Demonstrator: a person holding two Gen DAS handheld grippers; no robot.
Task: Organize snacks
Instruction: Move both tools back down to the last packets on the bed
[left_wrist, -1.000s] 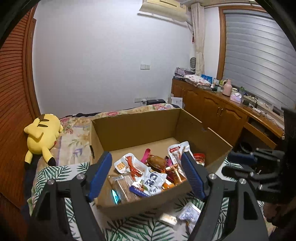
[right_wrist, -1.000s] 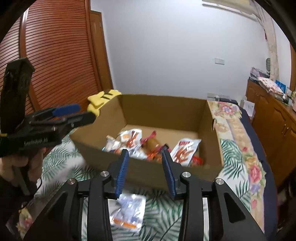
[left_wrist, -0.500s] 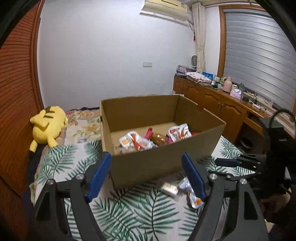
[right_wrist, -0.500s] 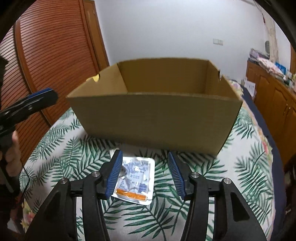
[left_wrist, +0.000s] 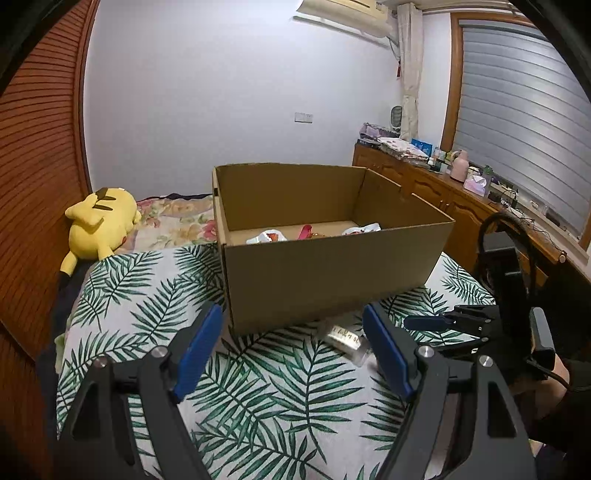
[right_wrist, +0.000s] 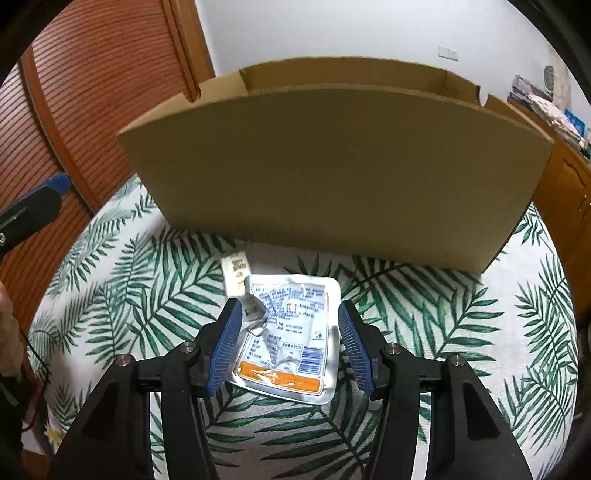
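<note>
An open cardboard box (left_wrist: 332, 273) stands on the palm-leaf bedspread, with several snack packets (left_wrist: 271, 235) showing inside. It also fills the right wrist view (right_wrist: 332, 162). A silver snack pouch (right_wrist: 291, 332) with blue print and an orange strip lies flat in front of the box. A small beige packet (right_wrist: 236, 273) lies partly under its far left corner and shows in the left wrist view (left_wrist: 341, 336). My right gripper (right_wrist: 290, 341) is open, low, its fingers either side of the pouch. My left gripper (left_wrist: 293, 349) is open and empty above the bedspread.
A yellow plush toy (left_wrist: 98, 225) lies at the bed's far left by the wooden slatted doors (left_wrist: 33, 177). Wooden cabinets (left_wrist: 436, 192) with clutter run along the right under the window. The right gripper shows in the left wrist view (left_wrist: 465, 325).
Both grippers have dropped from above the box to low in front of it. The right gripper has opened wider and closed in on the silver pouch.
</note>
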